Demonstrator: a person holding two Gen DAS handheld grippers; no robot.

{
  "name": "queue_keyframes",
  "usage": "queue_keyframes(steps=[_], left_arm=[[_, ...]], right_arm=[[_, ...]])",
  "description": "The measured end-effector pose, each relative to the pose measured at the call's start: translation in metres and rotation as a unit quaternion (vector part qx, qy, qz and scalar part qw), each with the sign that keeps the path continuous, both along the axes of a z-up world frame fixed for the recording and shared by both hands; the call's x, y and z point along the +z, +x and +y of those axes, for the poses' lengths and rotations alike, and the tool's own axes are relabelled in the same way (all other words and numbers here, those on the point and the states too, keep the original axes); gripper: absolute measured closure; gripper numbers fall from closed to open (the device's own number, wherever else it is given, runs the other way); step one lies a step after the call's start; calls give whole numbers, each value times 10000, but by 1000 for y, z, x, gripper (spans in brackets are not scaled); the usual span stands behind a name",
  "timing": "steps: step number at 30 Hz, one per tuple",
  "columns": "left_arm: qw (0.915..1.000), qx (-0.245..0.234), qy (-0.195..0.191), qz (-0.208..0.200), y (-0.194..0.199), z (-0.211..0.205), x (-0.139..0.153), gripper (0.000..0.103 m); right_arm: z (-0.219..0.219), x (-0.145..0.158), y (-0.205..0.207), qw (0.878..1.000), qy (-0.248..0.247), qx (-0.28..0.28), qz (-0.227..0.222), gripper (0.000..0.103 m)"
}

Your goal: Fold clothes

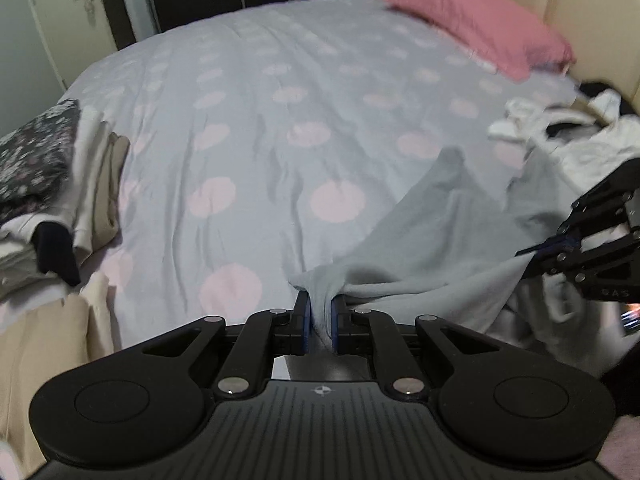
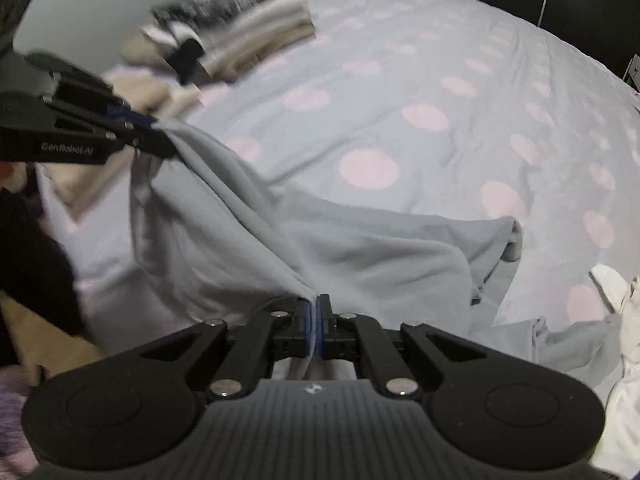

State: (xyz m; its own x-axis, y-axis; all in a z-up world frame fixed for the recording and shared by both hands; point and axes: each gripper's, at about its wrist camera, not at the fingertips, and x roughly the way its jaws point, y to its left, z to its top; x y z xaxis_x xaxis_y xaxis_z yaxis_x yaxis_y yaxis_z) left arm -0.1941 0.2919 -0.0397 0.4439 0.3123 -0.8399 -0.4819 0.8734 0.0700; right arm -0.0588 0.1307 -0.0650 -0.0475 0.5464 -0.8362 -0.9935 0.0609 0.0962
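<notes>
A light grey garment (image 1: 432,240) lies partly lifted over the near edge of the bed. My left gripper (image 1: 320,312) is shut on a bunched edge of it. My right gripper (image 2: 314,312) is shut on another edge of the same grey garment (image 2: 320,240), so the cloth hangs stretched between the two. In the left wrist view the right gripper (image 1: 536,252) shows at the far right holding the cloth. In the right wrist view the left gripper (image 2: 150,128) shows at the upper left, also holding the cloth.
The bed (image 1: 280,100) has a pale blue cover with pink dots. A stack of folded clothes (image 1: 48,184) sits at its left side, also seen blurred as a stack (image 2: 240,28). A pink pillow (image 1: 480,20) lies by the headboard. Unfolded white clothes (image 1: 568,136) are piled at the right.
</notes>
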Motion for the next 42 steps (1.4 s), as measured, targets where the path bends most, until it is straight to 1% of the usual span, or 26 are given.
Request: queue_keyframes(steps=[1,4,5,7,8,9,10,11,12,13,15,16,19,22,24,26,29,32,35,38,40,42], left_arm=[[10000,-32,10,47,7,5,-9,95],[9998,-106,153,25,12,15,-30,94],[9999,-80,137,31,14,18,-36,94],[9999,-28,105,42,18,23,-47,94],[9999,-10,92,46,19,26,-52,93],[9999,-19,100,62,19,28,-55,91],[9999,-25,146,69,20,28,-55,86],[9998,-32,193,75,20,28,-54,83],[9997,-45,246,60,18,26,-52,76],[9995,-59,297,44,16,25,-49,66],[9994,-154,322,-12,8,19,-39,51],[9991,-232,344,-30,3,14,-33,51],[9967,-719,384,-2,-10,-5,-20,52],[9917,-1213,429,34,-14,-27,-22,53],[9861,-1593,448,120,-14,-44,-28,54],[9780,-2007,512,260,-16,-62,-40,54],[9646,-2525,602,467,-15,-84,-59,54],[9578,-2726,691,602,-15,-96,-77,54],[9501,-2928,813,706,-14,-105,-93,54],[9466,-2932,1018,869,-11,-107,-112,55],[9510,-2746,1071,934,-5,-104,-120,64],[9543,-2619,1063,965,-1,-100,-127,68]], right_arm=[[3,-4,2,10000,-30,-45,19,100],[12,-15,8,9997,-120,-178,76,97],[15,-19,10,9996,-150,-223,95,92],[21,-27,15,9992,-210,-312,133,87],[23,-31,17,9990,-240,-356,152,87],[26,-35,19,9987,-270,-401,171,85],[29,-38,21,9984,-300,-445,190,77],[28,-36,22,9981,-269,-503,227,68],[24,-30,22,9981,-197,-529,235,65],[20,-24,22,9983,-118,-535,222,63],[11,-12,21,9983,40,-546,196,61],[5,-7,19,9984,107,-552,113,58],[-18,2,11,9978,270,-563,-213,58],[-40,-1,0,9980,287,-419,-367,58],[-52,-6,-9,9984,253,-249,-430,59],[-64,-12,-17,9985,218,-80,-494,63],[-82,-20,-29,9980,166,175,-588,63],[-93,-33,-43,9948,41,565,-852,63],[-103,-48,-57,9882,-117,967,-1183,63],[-112,-63,-71,9786,-275,1367,-1511,63],[-118,-72,-78,9716,-355,1577,-1730,63],[-121,-79,-79,9656,-385,1675,-1953,63]])
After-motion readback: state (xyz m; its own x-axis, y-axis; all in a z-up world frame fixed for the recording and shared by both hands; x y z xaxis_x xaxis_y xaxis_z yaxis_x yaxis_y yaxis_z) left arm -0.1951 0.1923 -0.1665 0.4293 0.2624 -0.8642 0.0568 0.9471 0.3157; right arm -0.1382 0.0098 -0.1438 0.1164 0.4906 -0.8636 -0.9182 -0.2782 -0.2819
